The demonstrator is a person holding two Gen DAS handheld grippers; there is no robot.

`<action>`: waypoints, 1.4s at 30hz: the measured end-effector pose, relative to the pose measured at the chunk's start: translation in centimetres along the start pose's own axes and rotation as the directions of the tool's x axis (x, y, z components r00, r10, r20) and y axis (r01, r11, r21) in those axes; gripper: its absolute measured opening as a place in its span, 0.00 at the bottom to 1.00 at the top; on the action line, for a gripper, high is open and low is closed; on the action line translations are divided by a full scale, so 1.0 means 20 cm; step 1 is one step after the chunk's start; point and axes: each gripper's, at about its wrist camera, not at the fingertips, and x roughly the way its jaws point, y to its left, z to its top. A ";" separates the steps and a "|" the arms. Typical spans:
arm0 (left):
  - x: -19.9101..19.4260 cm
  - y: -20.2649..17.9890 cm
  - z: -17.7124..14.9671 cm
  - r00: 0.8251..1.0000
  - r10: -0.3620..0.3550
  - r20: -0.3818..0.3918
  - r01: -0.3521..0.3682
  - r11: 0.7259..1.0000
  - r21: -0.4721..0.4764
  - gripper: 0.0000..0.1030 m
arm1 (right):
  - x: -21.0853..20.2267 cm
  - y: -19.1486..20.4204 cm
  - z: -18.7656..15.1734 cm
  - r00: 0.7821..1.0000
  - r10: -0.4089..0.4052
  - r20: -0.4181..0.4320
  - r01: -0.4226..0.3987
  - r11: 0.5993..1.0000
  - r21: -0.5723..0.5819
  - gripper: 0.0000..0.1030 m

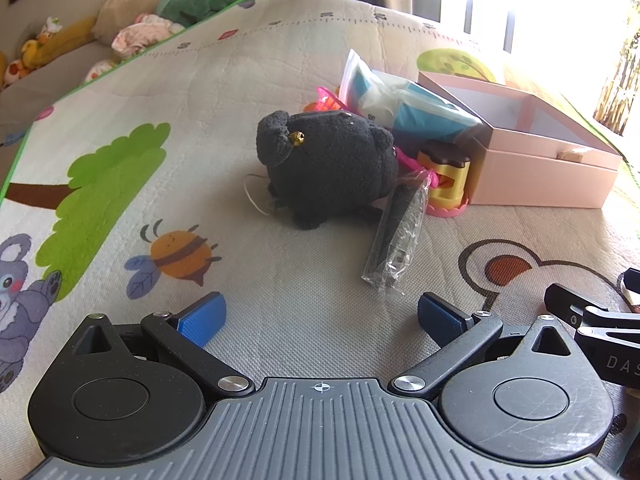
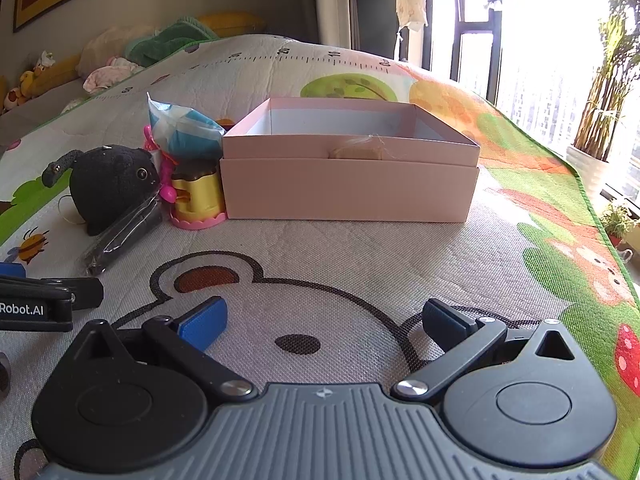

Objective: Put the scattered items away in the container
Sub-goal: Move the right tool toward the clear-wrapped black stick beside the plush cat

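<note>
A pink open box (image 2: 348,188) stands on the play mat, also in the left wrist view (image 1: 540,178). Left of it lie a black plush (image 1: 328,164) (image 2: 112,184), a dark item in a clear wrapper (image 1: 396,240) (image 2: 124,236), a yellow and pink toy (image 1: 444,184) (image 2: 198,200), a blue and white packet (image 1: 404,108) (image 2: 184,132) and a pink plastic piece (image 1: 326,100). My left gripper (image 1: 320,320) is open and empty, short of the plush. My right gripper (image 2: 324,320) is open and empty, short of the box.
A cartoon play mat (image 2: 320,264) covers the floor. Cushions and soft toys (image 1: 160,12) lie along the back wall. A window and potted plants (image 2: 600,120) are on the right. The other gripper shows at each view's edge (image 1: 600,320) (image 2: 40,304).
</note>
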 end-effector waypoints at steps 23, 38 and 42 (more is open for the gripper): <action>-0.01 -0.01 0.01 1.000 -0.006 -0.002 0.006 1.000 -0.002 1.00 | -0.03 0.04 0.03 0.999 -0.019 -0.045 0.016 0.997 -0.070 1.00; -0.07 0.04 -0.04 0.996 -0.093 -0.012 0.093 0.993 0.071 1.00 | -0.07 -0.02 0.02 0.985 0.099 -0.138 -0.107 0.993 -0.051 1.00; -0.10 0.04 -0.07 0.994 -0.110 -0.015 0.111 0.990 0.088 1.00 | -0.08 -0.03 0.00 0.987 0.104 -0.120 -0.111 0.992 -0.056 1.00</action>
